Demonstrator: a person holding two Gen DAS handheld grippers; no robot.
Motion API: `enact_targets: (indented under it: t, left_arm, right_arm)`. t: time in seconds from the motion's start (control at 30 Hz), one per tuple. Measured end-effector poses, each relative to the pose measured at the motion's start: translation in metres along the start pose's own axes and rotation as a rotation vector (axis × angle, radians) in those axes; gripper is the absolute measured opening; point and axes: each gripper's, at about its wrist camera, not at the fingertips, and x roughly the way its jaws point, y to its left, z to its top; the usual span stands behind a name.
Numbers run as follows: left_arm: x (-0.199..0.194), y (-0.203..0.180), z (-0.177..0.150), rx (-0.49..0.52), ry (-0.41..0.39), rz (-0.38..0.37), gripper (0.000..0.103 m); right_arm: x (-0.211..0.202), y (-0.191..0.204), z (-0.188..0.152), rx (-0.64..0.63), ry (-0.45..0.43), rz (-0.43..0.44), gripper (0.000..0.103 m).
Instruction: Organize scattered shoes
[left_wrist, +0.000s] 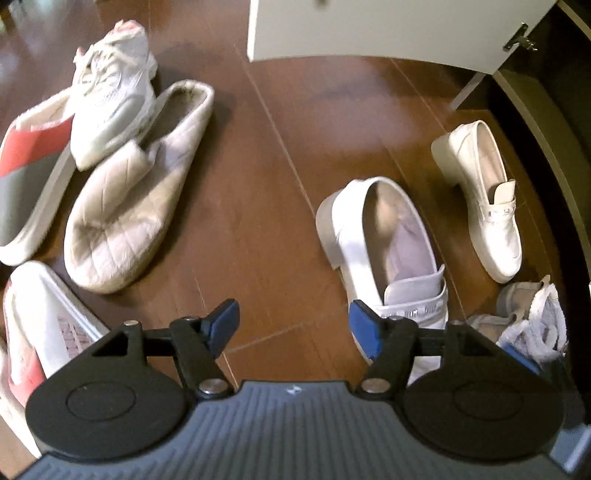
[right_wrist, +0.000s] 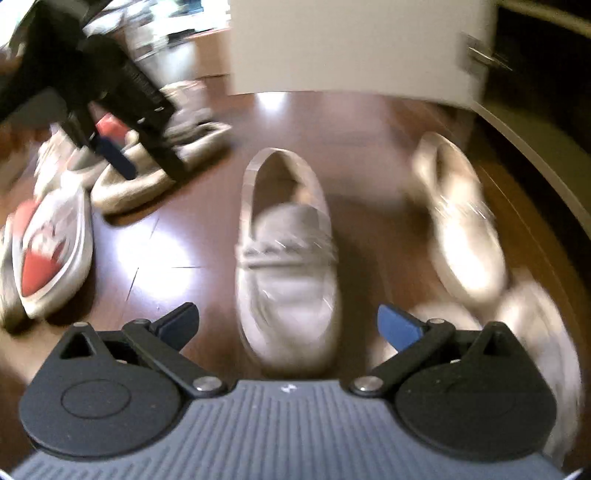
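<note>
1. Right gripper (right_wrist: 288, 325) spread wide, empty, lined up over the loafer (right_wrist: 288, 258) mid-floor, apparently to straddle it.
2. Left gripper (left_wrist: 293, 326) wide too, holding nothing, the same loafer (left_wrist: 384, 254) just beside its right finger.
3. Its mate (left_wrist: 484, 199) lies nearer the cabinet (left_wrist: 546, 140).

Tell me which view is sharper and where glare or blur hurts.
Left wrist view: mostly sharp, the near white loafer slightly smeared, soft sheen on the floor. Right wrist view: heavy motion blur on both loafers, bright glare patch on the floor; its open tongs stay crisp.
</note>
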Motion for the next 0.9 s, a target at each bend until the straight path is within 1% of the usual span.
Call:
enact_targets:
  t: [0.07, 0.1, 0.17, 0.23, 0.27, 0.33, 0.37, 0.43, 0.5, 0.6, 0.7, 0.77, 0.9]
  left_arm:
    - [0.006, 0.002, 0.006, 0.01, -0.004, -0.001, 0.067]
    - [0.01, 0.003, 0.01, 0.016, -0.006, -0.002, 0.067]
    - [0.013, 0.005, 0.013, 0.026, -0.009, -0.003, 0.067]
    - [0.017, 0.007, 0.017, 0.036, -0.011, -0.004, 0.067]
    - [0.018, 0.007, 0.017, 0.035, -0.008, -0.007, 0.067]
    - [0.022, 0.008, 0.018, 0.032, -0.003, -0.014, 0.067]
    - [0.023, 0.009, 0.017, 0.028, 0.0, -0.018, 0.067]
    - [0.025, 0.01, 0.017, 0.021, 0.004, -0.022, 0.067]
    - [0.028, 0.012, 0.018, 0.01, 0.009, -0.021, 0.067]
    - [0.031, 0.012, 0.018, 0.001, 0.015, -0.028, 0.067]
    - [0.035, 0.007, 0.018, 0.005, 0.019, -0.038, 0.067]
    - [0.038, 0.002, 0.017, 0.013, 0.021, -0.045, 0.067]
    - [0.045, -0.007, 0.015, 0.028, 0.036, -0.056, 0.067]
  right_arm:
    - [0.024, 0.003, 0.012, -0.026, 0.022, 0.007, 0.102]
    - [0.043, 0.004, 0.019, -0.035, 0.043, -0.008, 0.102]
    - [0.065, 0.005, 0.027, -0.04, 0.06, -0.047, 0.102]
    - [0.081, 0.006, 0.031, -0.03, 0.072, -0.056, 0.102]
    - [0.088, 0.006, 0.032, -0.028, 0.079, -0.061, 0.1]
    - [0.1, 0.004, 0.033, -0.035, 0.082, -0.071, 0.083]
    - [0.103, 0.002, 0.035, -0.024, 0.081, -0.059, 0.073]
    - [0.107, -0.004, 0.041, -0.017, 0.088, -0.054, 0.067]
    - [0.114, -0.017, 0.053, -0.003, 0.108, -0.055, 0.066]
    - [0.126, -0.053, 0.077, 0.051, 0.134, -0.026, 0.066]
    - [0.134, -0.079, 0.09, 0.026, 0.157, -0.028, 0.066]
    - [0.139, -0.096, 0.091, -0.041, 0.177, -0.028, 0.066]
    - [0.141, -0.109, 0.08, -0.062, 0.202, -0.022, 0.067]
